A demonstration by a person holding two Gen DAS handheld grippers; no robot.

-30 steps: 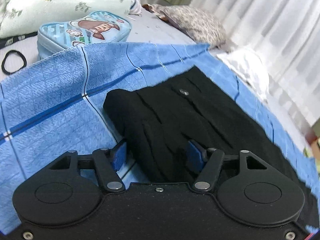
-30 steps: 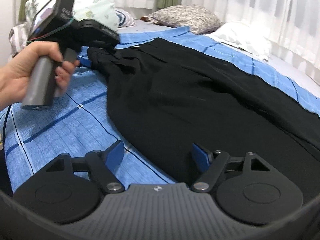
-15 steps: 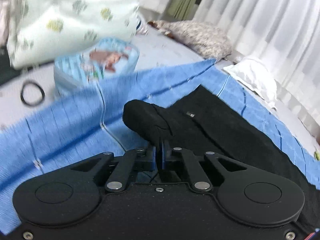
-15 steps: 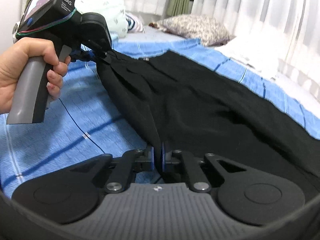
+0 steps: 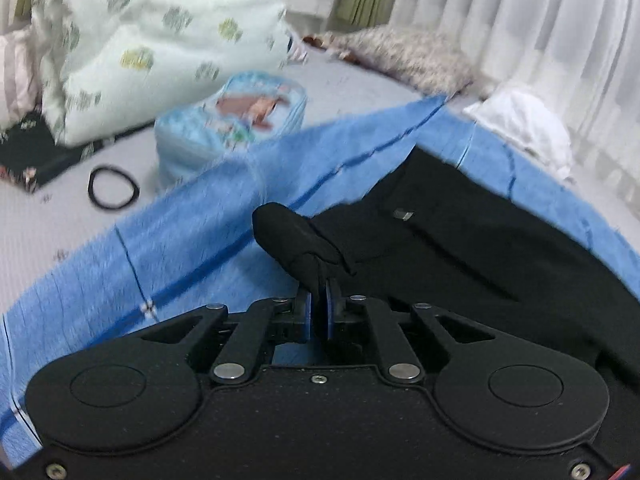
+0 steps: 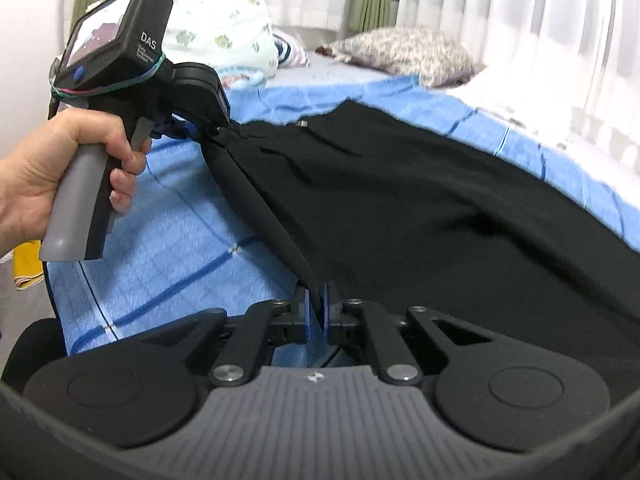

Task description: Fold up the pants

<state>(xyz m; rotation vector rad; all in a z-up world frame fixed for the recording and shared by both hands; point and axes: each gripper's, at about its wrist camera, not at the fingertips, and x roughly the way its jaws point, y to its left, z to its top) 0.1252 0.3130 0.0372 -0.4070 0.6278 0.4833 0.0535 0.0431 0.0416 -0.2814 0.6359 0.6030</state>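
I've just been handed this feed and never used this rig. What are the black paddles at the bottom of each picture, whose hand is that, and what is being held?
No robot here: a person holds tongs in each hand, each with its own forward-looking camera. The paddles are the tongs' linkages. In the left view, the left tongs are shut on a corner of the black pants. In the right view, the right tongs pinch the pants' near edge, and the person's left hand grips the other handle. The pants lie on a blue blanket spread over a bed, with a cartoon pouch and pillows beyond.
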